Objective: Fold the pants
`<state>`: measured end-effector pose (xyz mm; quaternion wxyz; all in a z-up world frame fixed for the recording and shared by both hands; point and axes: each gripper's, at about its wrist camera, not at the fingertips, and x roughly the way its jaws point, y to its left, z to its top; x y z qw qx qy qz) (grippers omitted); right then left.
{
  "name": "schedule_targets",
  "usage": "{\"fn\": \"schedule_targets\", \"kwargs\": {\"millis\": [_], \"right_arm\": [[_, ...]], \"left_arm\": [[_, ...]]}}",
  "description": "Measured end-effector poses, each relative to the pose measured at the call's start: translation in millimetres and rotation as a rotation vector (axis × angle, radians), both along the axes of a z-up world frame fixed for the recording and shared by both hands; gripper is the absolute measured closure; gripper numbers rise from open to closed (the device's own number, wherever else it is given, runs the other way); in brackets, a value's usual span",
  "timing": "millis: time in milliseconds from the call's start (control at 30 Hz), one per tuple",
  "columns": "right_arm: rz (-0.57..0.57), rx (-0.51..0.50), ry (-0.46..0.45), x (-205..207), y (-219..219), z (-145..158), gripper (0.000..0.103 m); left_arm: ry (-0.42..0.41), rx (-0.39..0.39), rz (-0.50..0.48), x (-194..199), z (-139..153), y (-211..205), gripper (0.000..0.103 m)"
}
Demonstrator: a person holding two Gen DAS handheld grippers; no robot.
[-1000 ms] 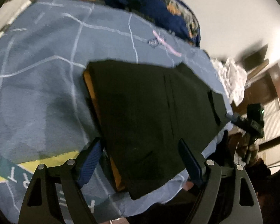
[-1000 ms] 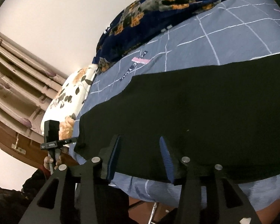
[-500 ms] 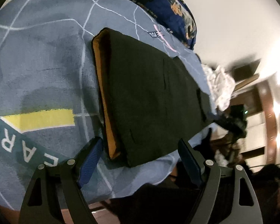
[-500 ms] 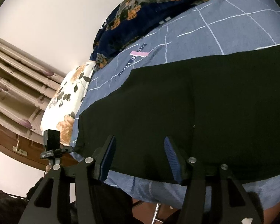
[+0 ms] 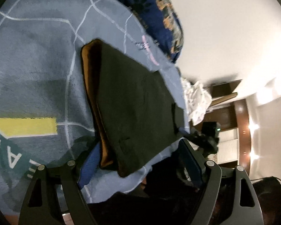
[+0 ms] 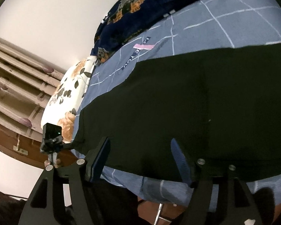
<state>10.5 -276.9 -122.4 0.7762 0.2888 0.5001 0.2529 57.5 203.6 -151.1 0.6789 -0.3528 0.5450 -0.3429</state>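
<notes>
Pants (image 5: 133,101) lying flat on bed (image 5: 33,71). Left gripper (image 5: 140,161) released, straddling near corner. Right gripper (image 6: 140,159) opening, nothing pinched. Advice: pinching both layers before lifting.

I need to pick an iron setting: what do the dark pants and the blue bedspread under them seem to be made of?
Pants: a matte, dark woven cloth, maybe wool blend or polyester; it lies flat with crisp edges, and an orange-brown lining shows at one end. Bedspread: a soft, slightly fuzzy printed fabric, probably cotton or brushed polyester.
</notes>
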Motion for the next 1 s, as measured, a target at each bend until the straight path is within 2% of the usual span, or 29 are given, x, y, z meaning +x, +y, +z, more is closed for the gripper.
{"fn": "schedule_targets", "kwargs": {"millis": [100, 167, 267, 500, 567, 633, 700, 800, 933, 1000], "right_arm": [[0.014, 0.007, 0.008, 2, 8, -1, 0.037], [0.036, -0.007, -0.011, 0, 13, 4, 0.037], [0.063, -0.039, -0.037, -1, 18, 10, 0.035], [0.045, 0.030, 0.004, 6, 18, -2, 0.033], [0.059, 0.052, -0.013, 6, 21, 4, 0.033], [0.078, 0.073, -0.035, 7, 25, 11, 0.033], [0.096, 0.089, -0.041, 12, 31, 17, 0.033], [0.124, 0.104, -0.042, 21, 43, 21, 0.033], [0.180, 0.106, -0.030, 27, 66, 21, 0.033], [0.218, 0.112, -0.017, 31, 78, 19, 0.033]], "left_arm": [[-0.011, 0.041, -0.014, 3, 6, -15, 0.022], [-0.058, 0.033, -0.018, -2, 23, -18, 0.022], [-0.066, 0.006, -0.006, -4, 34, -15, 0.022], [-0.066, 0.045, -0.031, 6, 43, -41, 0.022], [-0.073, 0.068, -0.042, 6, 45, -45, 0.022], [-0.065, 0.127, -0.042, 8, 39, -46, 0.022], [-0.028, 0.158, -0.032, 9, 27, -44, 0.022], [0.006, 0.117, 0.020, 5, 14, -32, 0.022], [-0.032, 0.088, 0.092, -2, 17, -30, 0.022], [-0.095, 0.113, 0.098, -6, 32, -43, 0.022]]}}
